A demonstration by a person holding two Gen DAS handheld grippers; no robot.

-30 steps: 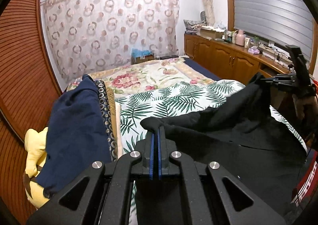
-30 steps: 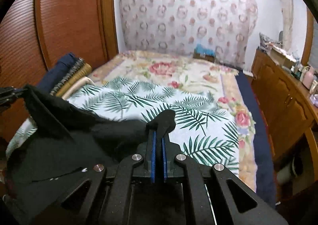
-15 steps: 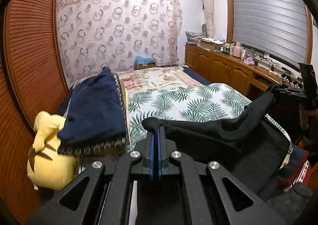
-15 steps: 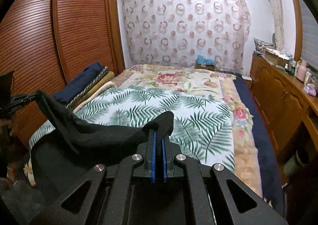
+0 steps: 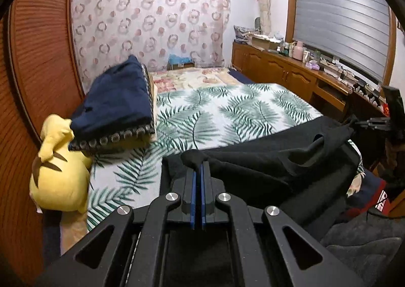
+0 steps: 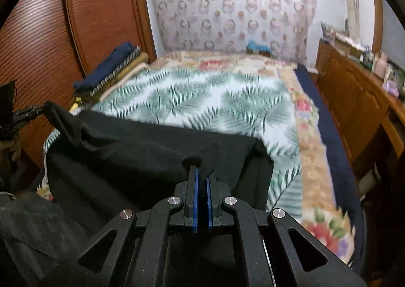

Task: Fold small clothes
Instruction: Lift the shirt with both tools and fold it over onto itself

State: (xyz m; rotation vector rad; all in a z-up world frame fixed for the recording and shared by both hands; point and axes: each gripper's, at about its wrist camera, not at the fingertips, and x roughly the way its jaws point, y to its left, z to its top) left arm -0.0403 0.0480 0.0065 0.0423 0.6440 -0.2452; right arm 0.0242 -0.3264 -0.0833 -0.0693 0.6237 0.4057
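Observation:
A black garment (image 5: 265, 160) hangs between my two grippers over the near end of the bed; it also shows in the right wrist view (image 6: 141, 157). My left gripper (image 5: 198, 168) is shut on one corner of it. My right gripper (image 6: 201, 173) is shut on the other corner. Each gripper shows at the far edge of the other's view, the right one (image 5: 374, 119) and the left one (image 6: 22, 114). The cloth sags in folds between them and lies partly on the palm-leaf bedspread (image 5: 227, 114).
A folded stack with a navy cloth on top (image 5: 116, 102) lies at the bed's left side, with a yellow plush toy (image 5: 58, 168) beside it. A wooden wardrobe (image 6: 50, 33) stands left, wooden cabinets (image 5: 291, 76) right. Dark clothes (image 5: 362, 256) lie below.
Both grippers have drawn back toward the foot of the bed and dropped. The black garment went from stretched taut to slack, with its far edge settling on the bedspread.

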